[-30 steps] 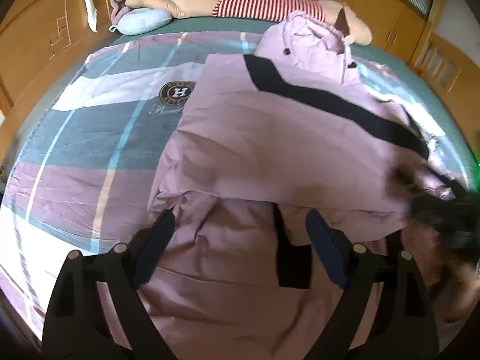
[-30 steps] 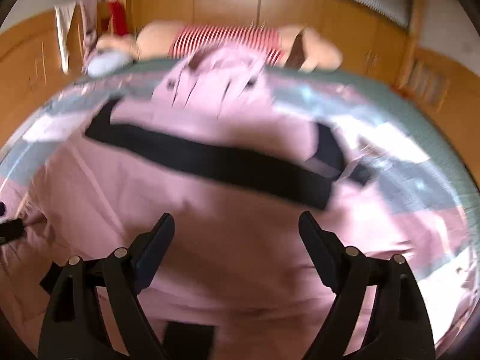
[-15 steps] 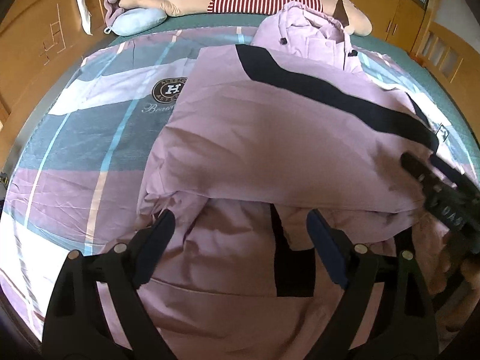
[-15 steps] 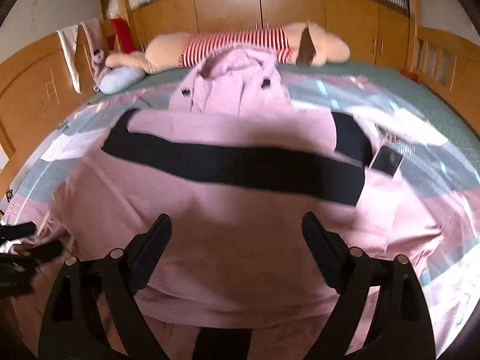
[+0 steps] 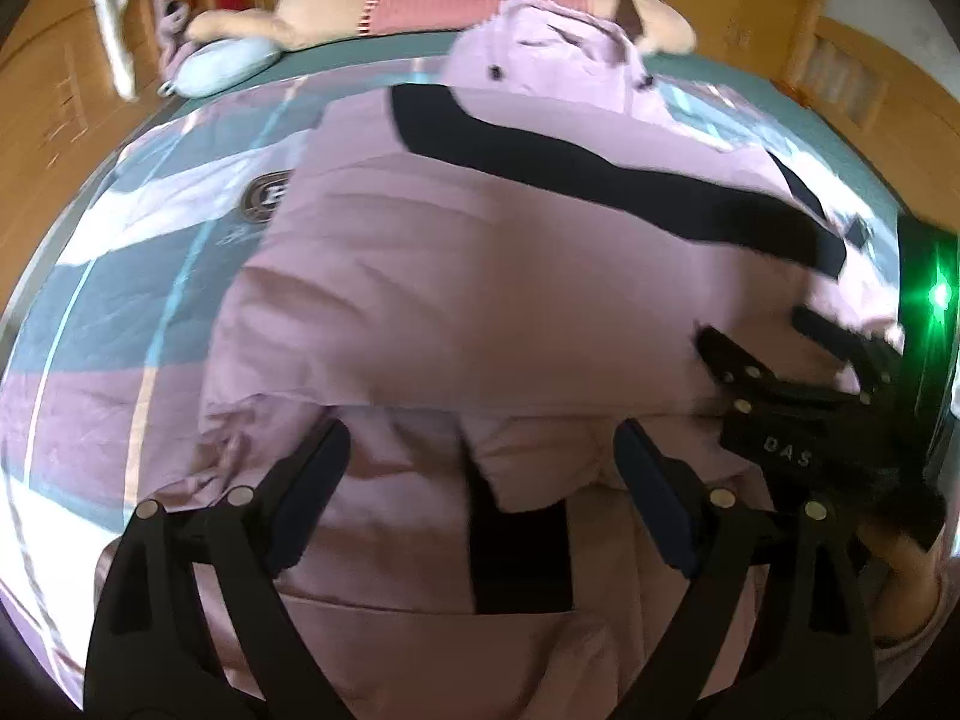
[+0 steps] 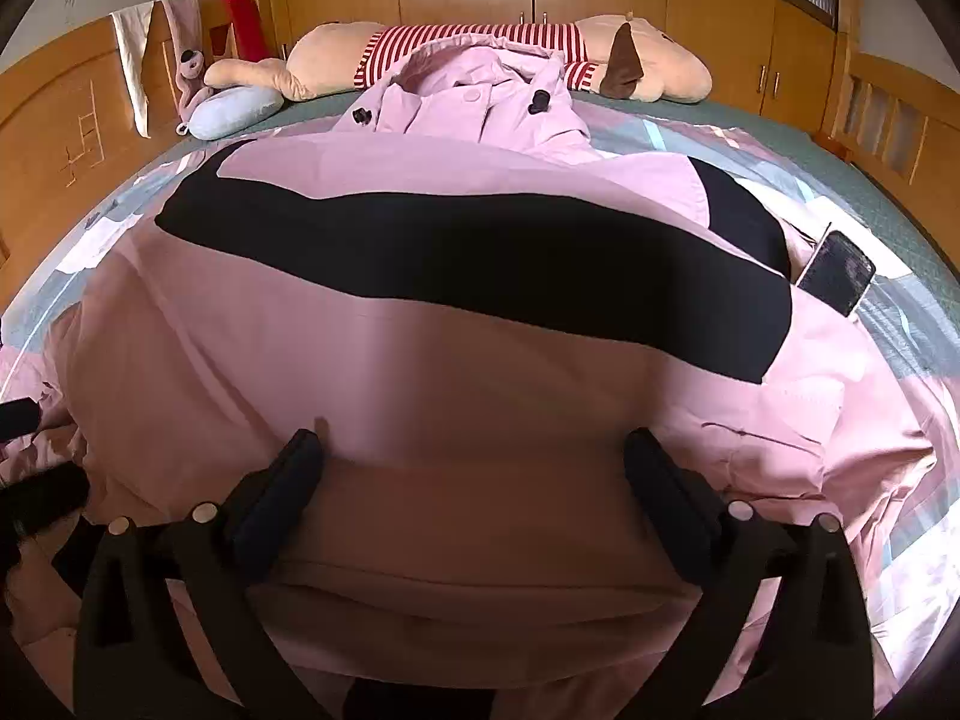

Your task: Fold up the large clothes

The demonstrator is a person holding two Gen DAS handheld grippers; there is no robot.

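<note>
- Your left gripper hovers low over the near half of the pink jacket, its fingers spread wide and gripping nothing.
- Your right gripper is also spread wide, empty, just above a soft fold edge of the jacket.
- From the left view, the right gripper sits at 3 o'clock, a green light glowing on its body.
- The jacket lies spread across the bed, hood at 12 o'clock; smooth pink cloth with a broad black band running across.
- A dark flat phone rests at the jacket's 2 o'clock edge.
- A long plush toy in a red-striped top lies behind the hood.
</note>
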